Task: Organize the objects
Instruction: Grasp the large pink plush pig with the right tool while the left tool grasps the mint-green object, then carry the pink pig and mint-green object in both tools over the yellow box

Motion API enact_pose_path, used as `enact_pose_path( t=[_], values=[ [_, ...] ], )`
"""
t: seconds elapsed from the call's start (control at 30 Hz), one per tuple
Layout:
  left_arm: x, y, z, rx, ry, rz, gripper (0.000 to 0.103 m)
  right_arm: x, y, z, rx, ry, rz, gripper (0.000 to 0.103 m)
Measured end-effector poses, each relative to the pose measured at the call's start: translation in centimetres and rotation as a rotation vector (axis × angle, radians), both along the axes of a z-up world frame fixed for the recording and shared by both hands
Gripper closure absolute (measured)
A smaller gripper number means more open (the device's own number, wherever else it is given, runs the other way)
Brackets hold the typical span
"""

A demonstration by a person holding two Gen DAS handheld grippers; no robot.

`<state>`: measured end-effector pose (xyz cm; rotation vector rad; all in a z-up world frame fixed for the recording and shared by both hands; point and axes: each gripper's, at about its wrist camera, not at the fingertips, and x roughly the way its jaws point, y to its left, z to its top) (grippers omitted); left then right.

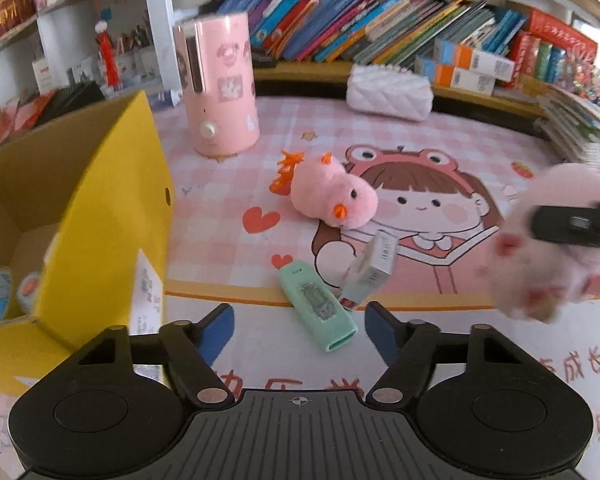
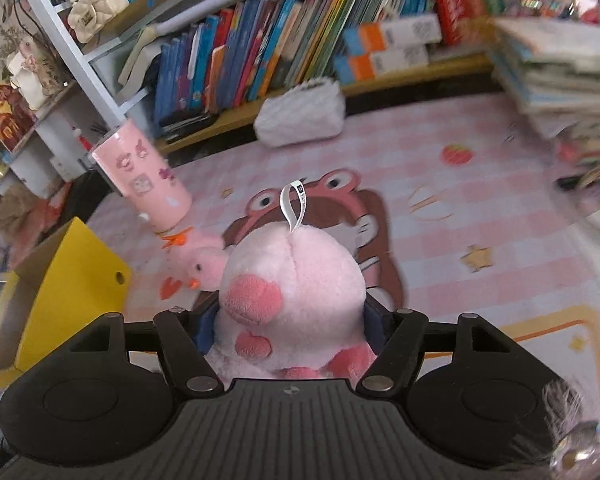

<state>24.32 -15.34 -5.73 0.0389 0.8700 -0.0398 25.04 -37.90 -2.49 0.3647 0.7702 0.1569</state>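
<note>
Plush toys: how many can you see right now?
2. A pink chick plush lies on the desk mat beside the yellow box; a pink spotted plush is gripped in the right gripper. The box may hide more.

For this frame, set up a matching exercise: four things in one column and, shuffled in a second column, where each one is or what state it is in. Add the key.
Things
1. pink spotted plush
2. pink chick plush
3. mint green case
4. yellow box

Place or state
A. lying on the mat just ahead of the left gripper
B. standing open at the mat's left edge
C. held between the right gripper's jaws
D. lying on its side mid-mat, orange beak showing

Pairs: 1-C, 2-D, 3-A, 4-B
</note>
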Motion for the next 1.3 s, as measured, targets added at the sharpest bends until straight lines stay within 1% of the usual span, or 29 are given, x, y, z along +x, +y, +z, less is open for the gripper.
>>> enact_pose_path(
  t=[0.1,0.17,0.27,0.37,0.4,0.43,0.47,0.6,0.7,0.8,0.9,1.1,1.3],
  values=[
    [1.2,-0.2,-1.0,-0.017,0.039,0.019,0.045,-1.0,-0.5,0.2,-0.006,-0.002,-0.012,0.036],
    [1.8,-0.4,-1.4,-0.027,0.052,0.027,0.048,-1.4,-0.7,0.1,0.003,0.01,-0.008,0.036],
    [2.3,-0.7,-1.9,-0.03,0.065,0.031,0.054,-1.8,-0.4,0.0,-0.003,0.018,0.005,0.036],
    [2.6,-1.1,-2.0,-0.011,0.056,0.032,0.059,-2.2,-0.2,0.2,-0.019,0.015,0.018,0.036],
    [2.7,-1.1,-2.0,-0.007,0.054,0.031,0.063,-2.4,-0.1,0.2,-0.022,0.015,0.019,0.036],
    [2.7,-1.1,-2.0,-0.002,0.051,0.031,0.074,-2.5,-0.1,0.2,-0.026,0.015,0.018,0.036],
    [2.6,-1.1,-1.9,0.0,0.048,0.028,0.08,-2.5,0.0,0.2,-0.029,0.016,0.017,0.036],
    [2.2,0.0,-1.4,-0.05,0.05,0.048,0.08,-2.6,0.1,0.1,-0.039,0.024,0.002,0.036],
    [0.8,1.0,0.2,-0.104,0.006,0.038,0.08,-2.8,0.6,0.2,-0.056,0.027,0.0,0.036],
    [-1.1,2.0,2.2,-0.136,-0.041,0.008,0.08,-3.2,1.7,0.4,-0.091,0.024,0.013,0.036],
    [-2.8,3.0,3.5,-0.165,-0.063,-0.012,0.08,-3.8,3.2,0.5,-0.129,0.016,0.035,0.036],
    [-5.5,5.1,4.3,-0.176,-0.091,-0.035,0.08,-5.4,6.8,1.1,-0.184,0.012,0.066,0.035],
    [-8.3,8.8,4.8,-0.195,-0.106,-0.011,0.08,-7.8,10.3,1.9,-0.207,0.005,0.081,0.035]
  ],
)
